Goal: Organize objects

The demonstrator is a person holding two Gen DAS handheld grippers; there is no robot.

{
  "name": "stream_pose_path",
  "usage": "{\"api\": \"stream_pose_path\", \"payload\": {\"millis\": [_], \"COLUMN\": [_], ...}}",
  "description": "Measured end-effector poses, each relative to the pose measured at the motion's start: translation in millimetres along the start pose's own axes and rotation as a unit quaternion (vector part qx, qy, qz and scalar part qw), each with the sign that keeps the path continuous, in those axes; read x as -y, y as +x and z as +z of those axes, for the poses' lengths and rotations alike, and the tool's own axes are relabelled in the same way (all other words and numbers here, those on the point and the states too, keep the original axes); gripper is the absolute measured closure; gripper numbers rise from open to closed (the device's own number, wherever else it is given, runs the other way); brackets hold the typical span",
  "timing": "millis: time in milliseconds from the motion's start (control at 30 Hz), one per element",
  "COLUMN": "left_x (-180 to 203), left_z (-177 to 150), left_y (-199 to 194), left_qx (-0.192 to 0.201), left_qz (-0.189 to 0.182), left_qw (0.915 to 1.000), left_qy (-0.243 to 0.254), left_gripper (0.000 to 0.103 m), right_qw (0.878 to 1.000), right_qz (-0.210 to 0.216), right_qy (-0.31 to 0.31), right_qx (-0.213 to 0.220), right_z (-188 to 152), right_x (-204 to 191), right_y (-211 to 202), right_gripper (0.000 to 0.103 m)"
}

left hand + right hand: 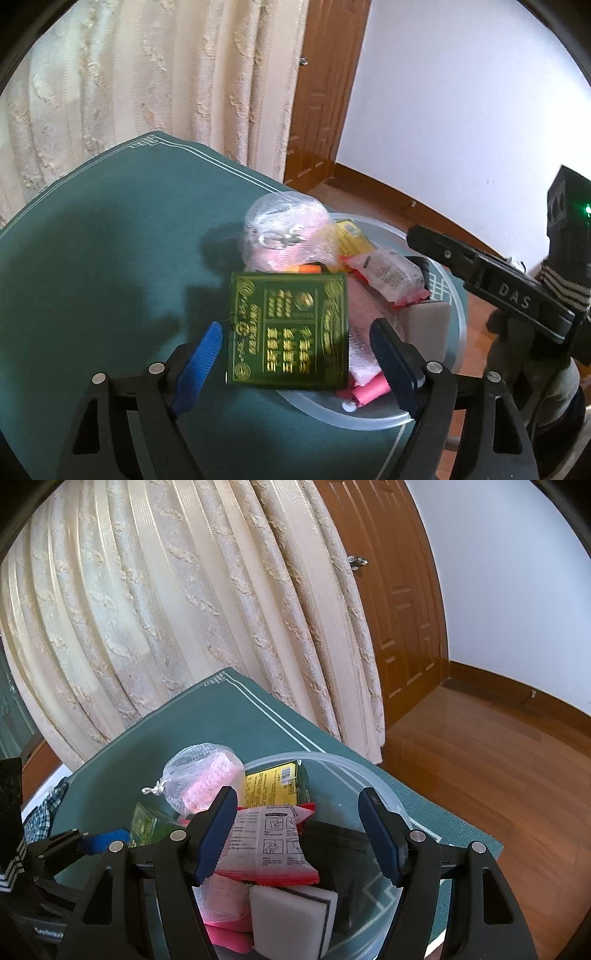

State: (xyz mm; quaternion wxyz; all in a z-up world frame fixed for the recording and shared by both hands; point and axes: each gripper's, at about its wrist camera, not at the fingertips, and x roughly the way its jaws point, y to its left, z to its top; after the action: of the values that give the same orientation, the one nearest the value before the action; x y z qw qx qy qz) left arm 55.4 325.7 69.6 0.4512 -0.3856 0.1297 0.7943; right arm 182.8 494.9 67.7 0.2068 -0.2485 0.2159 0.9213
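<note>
Green tablecloth [110, 240]; packet [290, 330] between left claw [299, 354].

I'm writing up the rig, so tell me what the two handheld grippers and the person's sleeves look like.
Both are black frames with silver rivets and ribbed blue finger pads: the left gripper and the right gripper. The right one's body reads DAS in white, with a green light nearby. The cuff is dark knit with pale stripes.
</note>
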Motion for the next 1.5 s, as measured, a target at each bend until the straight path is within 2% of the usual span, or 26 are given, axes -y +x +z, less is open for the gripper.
{"api": "stream_pose_path", "payload": {"millis": [167, 433, 567, 700, 900, 1033, 1167, 1200, 1333, 1500], "left_x": [-4.0, 14.7, 12.5, 1.2, -33.2, -44.8, -48.6, -49.3, -49.2, -36.7], "left_z": [-1.0, 3.8, 1.6, -6.1, -21.1, -20.9, -18.3, -17.9, -17.8, -14.6], "left_y": [0.1, 0.8, 0.7, 2.7, 12.4, 16.2, 24.6, 26.9, 25.4, 6.8], "left_qx": [-0.013, 0.002, 0.001, -0.01, -0.038, -0.042, -0.043, -0.045, -0.045, -0.023], "left_qz": [-0.005, -0.006, -0.002, 0.007, 0.027, 0.016, 0.018, 0.017, 0.017, 0.026], "left_qw": [0.9998, 0.9999, 0.9998, 0.9999, 0.9976, 0.9966, 0.997, 0.9969, 0.9971, 0.9985], "left_qy": [-0.015, 0.013, 0.02, 0.003, -0.052, -0.069, -0.061, -0.062, -0.059, -0.043], "left_gripper": [0.017, 0.017, 0.017, 0.017, 0.017, 0.017, 0.017, 0.025, 0.025, 0.025], "right_qw": [1.0, 1.0, 1.0, 1.0, 1.0, 1.0, 1.0, 1.0, 1.0, 1.0], "right_qz": [0.001, -0.004, -0.004, -0.004, -0.002, -0.002, 0.0, -0.001, -0.004, -0.008], "right_qy": [-0.002, 0.005, 0.007, 0.011, 0.008, 0.007, 0.005, 0.005, 0.01, 0.014], "right_qx": [-0.001, 0.002, 0.005, 0.003, 0.006, 0.003, 0.005, 0.005, 0.006, 0.008], "right_z": [-0.3, 0.6, 1.5, 1.2, 0.4, -0.6, -1.6, -1.4, -0.6, 0.8], "right_x": [-4.3, -1.0, 0.8, 1.5, 0.7, 0.0, -1.7, -1.3, -0.4, 1.1], "right_y": [-0.8, -0.6, -0.4, 1.6, 1.0, 1.2, -1.4, -1.7, -1.7, -1.7], "right_gripper": [0.034, 0.034, 0.034, 0.034, 0.034, 0.034, 0.034, 0.034, 0.034, 0.034]}}
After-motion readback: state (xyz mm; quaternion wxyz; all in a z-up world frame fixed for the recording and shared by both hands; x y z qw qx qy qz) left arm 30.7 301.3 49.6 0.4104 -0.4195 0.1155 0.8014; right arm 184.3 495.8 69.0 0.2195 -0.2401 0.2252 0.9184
